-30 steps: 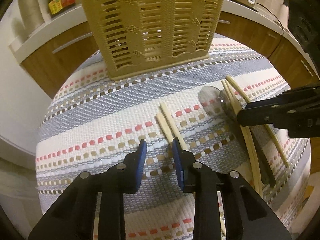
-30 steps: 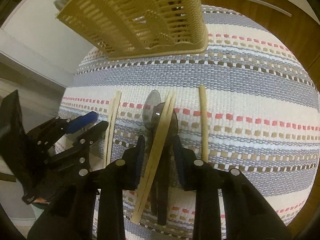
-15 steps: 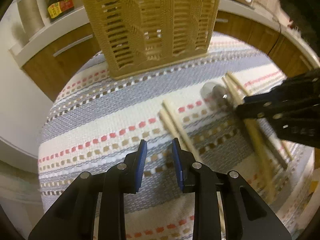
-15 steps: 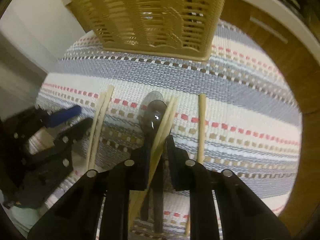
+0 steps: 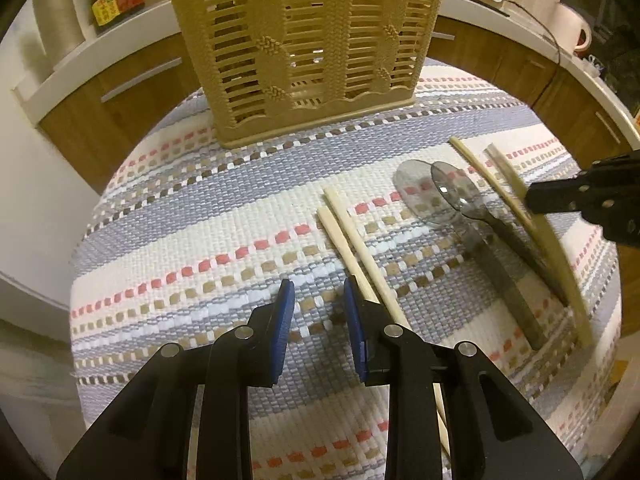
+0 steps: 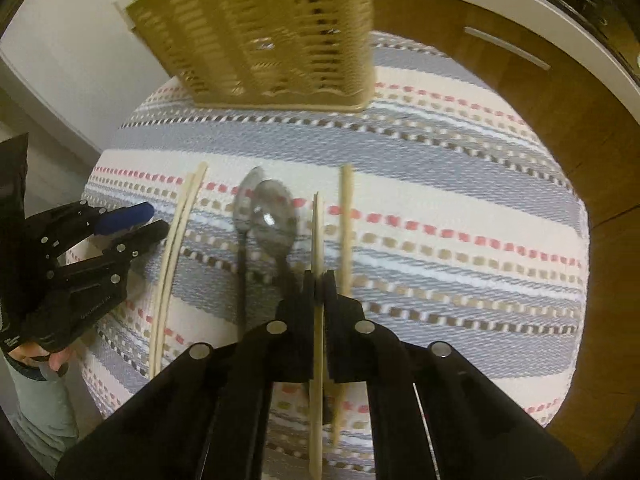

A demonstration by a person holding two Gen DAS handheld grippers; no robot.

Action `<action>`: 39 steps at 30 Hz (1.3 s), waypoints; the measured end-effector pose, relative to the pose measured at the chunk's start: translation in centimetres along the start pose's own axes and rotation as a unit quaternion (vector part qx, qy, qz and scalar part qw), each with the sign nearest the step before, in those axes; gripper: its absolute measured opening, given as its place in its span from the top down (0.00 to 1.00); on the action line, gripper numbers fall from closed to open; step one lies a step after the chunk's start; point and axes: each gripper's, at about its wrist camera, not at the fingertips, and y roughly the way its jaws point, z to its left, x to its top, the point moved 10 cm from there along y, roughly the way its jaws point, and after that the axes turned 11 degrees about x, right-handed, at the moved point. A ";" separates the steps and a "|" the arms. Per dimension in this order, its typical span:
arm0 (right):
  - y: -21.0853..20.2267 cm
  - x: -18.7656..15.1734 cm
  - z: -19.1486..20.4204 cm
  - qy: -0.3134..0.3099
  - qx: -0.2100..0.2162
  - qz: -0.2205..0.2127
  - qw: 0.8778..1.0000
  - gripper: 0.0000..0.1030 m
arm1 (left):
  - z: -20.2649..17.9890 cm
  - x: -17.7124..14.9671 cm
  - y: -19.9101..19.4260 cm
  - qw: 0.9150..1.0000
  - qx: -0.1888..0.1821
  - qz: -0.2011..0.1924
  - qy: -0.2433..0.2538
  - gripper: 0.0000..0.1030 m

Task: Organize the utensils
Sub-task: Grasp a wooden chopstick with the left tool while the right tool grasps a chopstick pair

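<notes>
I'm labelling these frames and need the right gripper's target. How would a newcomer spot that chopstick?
Start at the tan slatted basket on the striped cloth. In front lie two spoons; just right of them are two chopsticks. It is the left one, pinched between the shut right gripper, unlike the loose chopstick beside it.

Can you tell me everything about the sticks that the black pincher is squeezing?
The pale bamboo chopsticks are long, thin and straight, seemingly two pressed together edge-on. The right gripper is shut on them partway along, its black fingers clamping both sides. Their tips point toward the tan slatted plastic basket. They sit beside two grey spoons, above the striped woven cloth.
</notes>
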 end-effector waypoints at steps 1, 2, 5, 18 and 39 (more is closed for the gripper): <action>0.0 0.2 -0.3 0.002 0.000 -0.001 1.000 0.97 | -0.1 0.3 0.1 1.000 0.005 0.001 0.002 0.76; 0.0 0.3 -0.7 0.006 0.002 -0.001 1.000 0.97 | -0.2 0.6 0.1 1.000 0.008 0.003 0.003 0.76; -0.3 0.2 -1.8 0.006 0.001 -0.002 1.000 0.97 | -0.8 1.2 0.1 1.000 -0.006 0.009 -0.002 0.75; -1.4 -1.1 -4.0 0.005 0.020 0.001 1.000 0.97 | -0.8 1.3 -0.4 0.996 -0.070 0.013 -0.052 0.69; -3.2 -1.9 -7.0 0.038 0.055 -0.007 0.998 0.96 | -5.1 2.9 0.7 0.998 0.031 0.036 0.040 0.87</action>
